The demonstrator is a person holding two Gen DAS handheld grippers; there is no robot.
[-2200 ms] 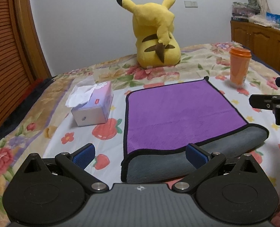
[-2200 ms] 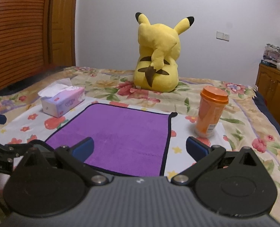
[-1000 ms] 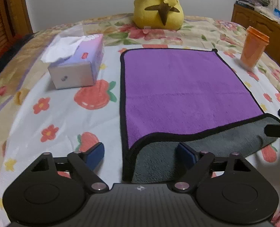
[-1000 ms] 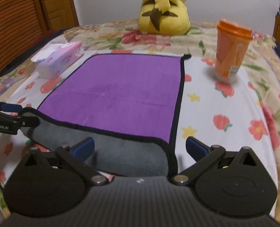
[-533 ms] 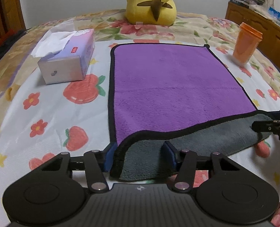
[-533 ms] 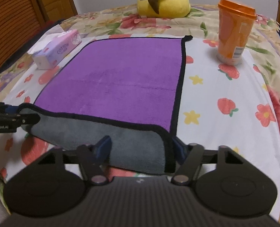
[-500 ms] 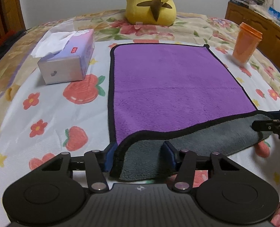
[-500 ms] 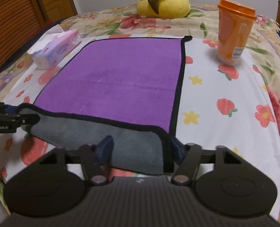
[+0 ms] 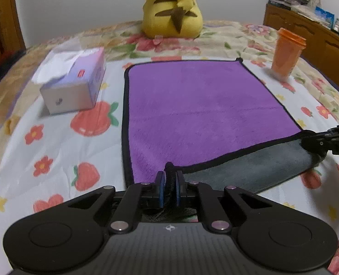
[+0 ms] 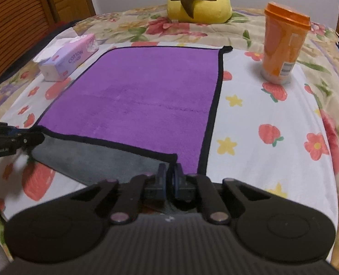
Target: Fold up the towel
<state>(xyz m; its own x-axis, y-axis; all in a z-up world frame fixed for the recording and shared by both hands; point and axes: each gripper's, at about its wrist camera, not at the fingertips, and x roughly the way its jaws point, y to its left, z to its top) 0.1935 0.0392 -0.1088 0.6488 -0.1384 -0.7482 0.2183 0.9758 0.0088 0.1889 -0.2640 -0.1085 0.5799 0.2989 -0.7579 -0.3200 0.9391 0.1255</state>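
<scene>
A purple towel [image 9: 199, 105] with black trim and a grey underside lies flat on the flowered bed sheet; it also shows in the right wrist view [image 10: 146, 96]. Its near edge is turned over, showing a grey strip [image 9: 256, 167]. My left gripper [image 9: 168, 178] is shut on the towel's near left corner. My right gripper [image 10: 168, 174] is shut on the near right corner. Each gripper shows at the edge of the other's view, the right one [image 9: 316, 142] and the left one [image 10: 20, 137].
A tissue box [image 9: 75, 84] lies left of the towel. An orange lidded cup [image 10: 284, 43] stands to the right. A yellow plush toy [image 9: 173, 6] sits beyond the far edge. Wooden cabinets [image 9: 307, 32] stand at the right, a wooden door [image 10: 16, 23] at the left.
Both grippers dropped to the towel's near edge and closed from wide open onto its two near corners. The grey strip has lifted slightly.
</scene>
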